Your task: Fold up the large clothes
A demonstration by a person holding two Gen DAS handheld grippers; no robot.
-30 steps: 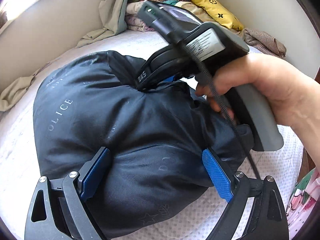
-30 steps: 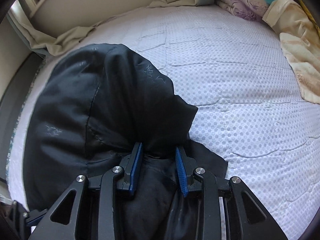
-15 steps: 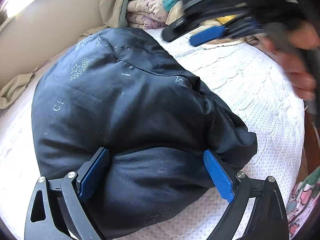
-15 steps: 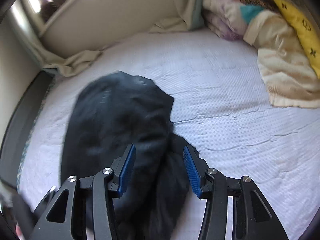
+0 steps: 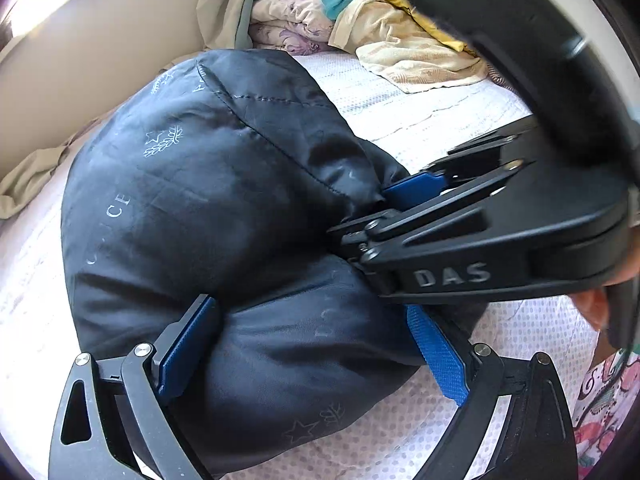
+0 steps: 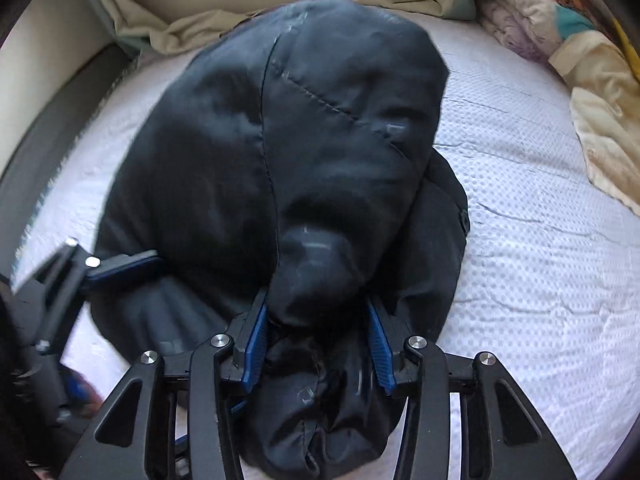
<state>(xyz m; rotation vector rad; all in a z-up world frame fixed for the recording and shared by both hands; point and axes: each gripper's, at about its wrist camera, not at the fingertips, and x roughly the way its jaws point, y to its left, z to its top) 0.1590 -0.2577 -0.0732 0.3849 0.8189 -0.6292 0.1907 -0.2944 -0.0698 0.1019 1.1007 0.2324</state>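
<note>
A puffy black padded jacket [image 5: 224, 216] with pale printed letters and stars lies bundled on the white dotted bed sheet [image 5: 420, 128]. My left gripper [image 5: 316, 352] is spread wide around the jacket's near fold, blue pads pressing both sides. My right gripper [image 6: 318, 334] straddles a bulge of the jacket [image 6: 312, 160], its pads against the fabric. In the left wrist view the right gripper [image 5: 400, 208] comes in from the right, its tips at the jacket's right side. In the right wrist view the left gripper [image 6: 120, 266] shows at the left edge.
A heap of folded blankets and a yellow cushion [image 5: 360, 12] sits at the head of the bed; it also shows in the right wrist view [image 6: 580, 56]. A beige cloth [image 6: 280, 12] lies along the padded bed wall [image 5: 100, 40]. A flowered fabric [image 5: 604, 408] is at right.
My right gripper let go of the jacket, lifted away, then came back down and now straddles a bulge at the jacket's right side. The jacket's top flap now lies over the bundle. Left gripper held still.
</note>
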